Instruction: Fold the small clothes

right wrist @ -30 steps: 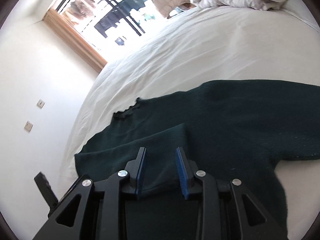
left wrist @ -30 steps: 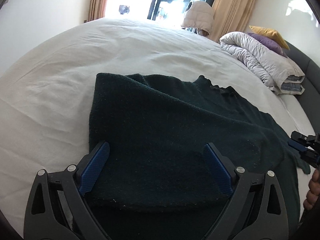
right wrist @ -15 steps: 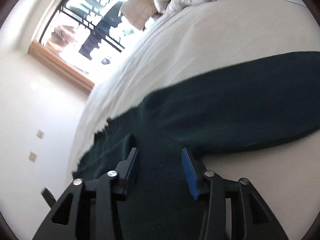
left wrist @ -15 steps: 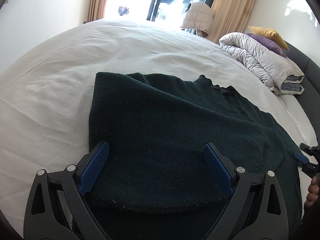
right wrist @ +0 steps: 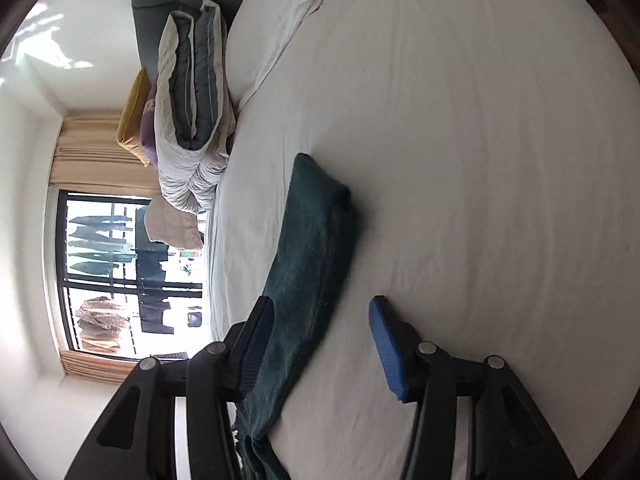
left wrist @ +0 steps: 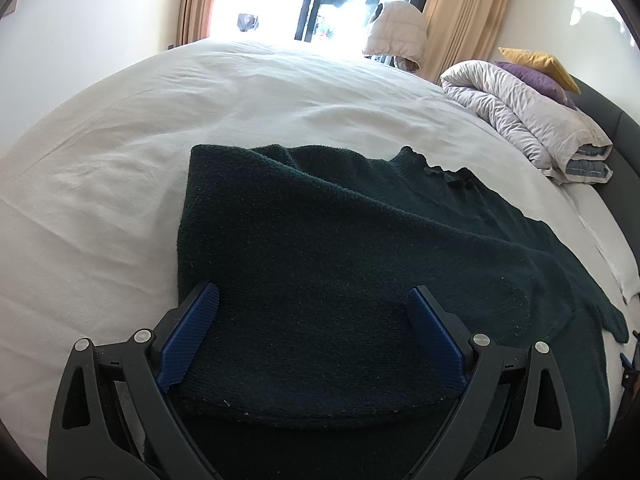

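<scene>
1. Starting at the left, your left gripper (left wrist: 312,328) hung with its jaws spread wide over the near, folded-over edge of the sweater (left wrist: 340,248); the pads pressed on nothing, so it was released.
2. You had the sweater lying dark green on the white bed (left wrist: 120,200), its left side already folded in and its collar (left wrist: 436,164) pointing toward the duvet (left wrist: 520,120).
3. You had your right gripper (right wrist: 320,344) rolled on its side at the sweater's loose sleeve (right wrist: 316,232). Its jaws had just been opening and stood about half apart, with the sleeve lying between them but not pinched.
4. You were handling a thick, soft knit: light, limp, likely to sag and stretch, and not slippery.
5. You would do best to pinch the sleeve near its cuff, through both layers, then carry it low across the body.
</scene>
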Demonstrator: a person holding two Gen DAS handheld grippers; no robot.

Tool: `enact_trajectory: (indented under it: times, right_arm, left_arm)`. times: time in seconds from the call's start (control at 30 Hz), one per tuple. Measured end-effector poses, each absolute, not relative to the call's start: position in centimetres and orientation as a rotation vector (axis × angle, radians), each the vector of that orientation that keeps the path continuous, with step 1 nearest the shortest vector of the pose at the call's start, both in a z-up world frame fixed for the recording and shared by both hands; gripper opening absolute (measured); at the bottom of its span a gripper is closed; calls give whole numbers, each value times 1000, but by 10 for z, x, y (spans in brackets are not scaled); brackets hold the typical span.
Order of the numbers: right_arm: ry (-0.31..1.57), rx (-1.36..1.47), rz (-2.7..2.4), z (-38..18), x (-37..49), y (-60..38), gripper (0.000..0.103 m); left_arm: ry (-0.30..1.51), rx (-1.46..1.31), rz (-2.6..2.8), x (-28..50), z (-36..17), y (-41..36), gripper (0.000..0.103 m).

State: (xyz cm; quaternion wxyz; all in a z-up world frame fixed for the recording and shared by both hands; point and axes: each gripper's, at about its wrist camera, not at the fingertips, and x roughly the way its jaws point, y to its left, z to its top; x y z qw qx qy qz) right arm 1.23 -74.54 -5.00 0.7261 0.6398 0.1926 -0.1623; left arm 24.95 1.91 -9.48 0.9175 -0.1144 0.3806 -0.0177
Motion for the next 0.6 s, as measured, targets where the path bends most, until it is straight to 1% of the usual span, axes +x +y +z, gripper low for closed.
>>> enact_trajectory:
  times: [0.07,0.33,0.4,0.47,0.5,0.53,0.57,0.6]
  right_arm:
    - [422,1402,-359,-49,23,-739,53]
    - [385,1433,-362,-46,46,-765,52]
    - [375,1421,-364,-48,51,-770,47]
    - [377,1407,-368,-51,55,-774,31]
    - [385,1402,-367,-52,56,-775,26]
    - [399,1391,-365,-52,58,-775,19]
    - [405,1371,-372,-50,59,-773,13]
    - [408,1349,-375,-47,59,-770,13]
  left_arm:
    - [784,-230,-34,250,-95,19,96]
    - [784,-226,-32,249,-95,18,96]
    - [784,-225,-31,249,-95,18,96]
    - [784,-224,-30,249,-96,17,96]
    - [784,-223,-30,249,-96,17,96]
    - [784,-223,-30,249,-96,17,96]
    - [784,-223,-30,249,-96,17,96]
    - [784,-223,-30,249,-96,17,96]
